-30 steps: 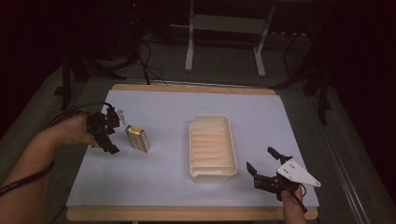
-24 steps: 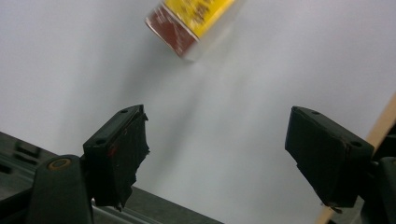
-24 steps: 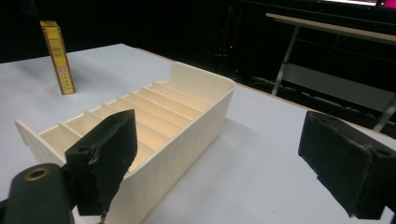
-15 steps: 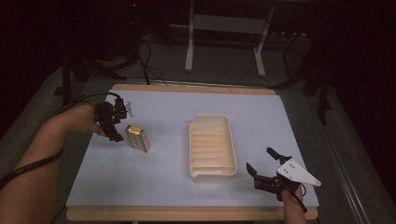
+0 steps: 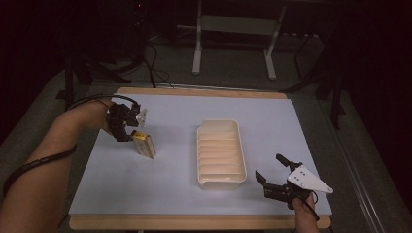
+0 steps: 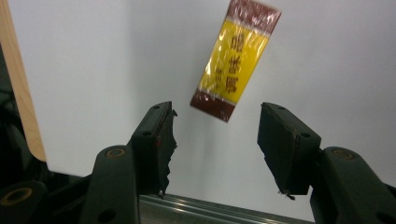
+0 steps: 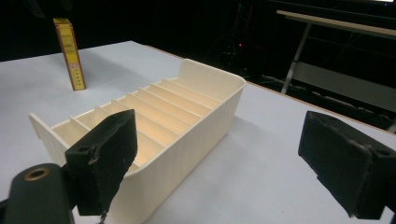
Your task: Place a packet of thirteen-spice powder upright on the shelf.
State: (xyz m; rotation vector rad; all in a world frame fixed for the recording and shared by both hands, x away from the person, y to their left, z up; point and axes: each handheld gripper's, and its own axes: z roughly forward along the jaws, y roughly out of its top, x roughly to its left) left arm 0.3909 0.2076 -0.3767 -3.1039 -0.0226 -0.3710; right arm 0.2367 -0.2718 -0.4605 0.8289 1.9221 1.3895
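Hovering my left hand-held gripper (image 5: 130, 127) just beside the yellow packet (image 5: 145, 144), I am narrowing its jaws, which have just been closing with nothing between them. The packet is lying on the tabletop (image 5: 165, 184), left of the cream tray (image 5: 219, 180). My right hand-held gripper (image 5: 272, 175) is resting wide apart near the tray's corner.

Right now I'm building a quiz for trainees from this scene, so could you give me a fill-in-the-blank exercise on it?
1. The yellow packet lies on the table's ____ sheet.
2. The divided tray is ____ in colour.
3. Between the pads of the left claw there is ____.
4. In the high view, the right claw sits just ____ of the tray.

Missing words: white; cream; nothing; right
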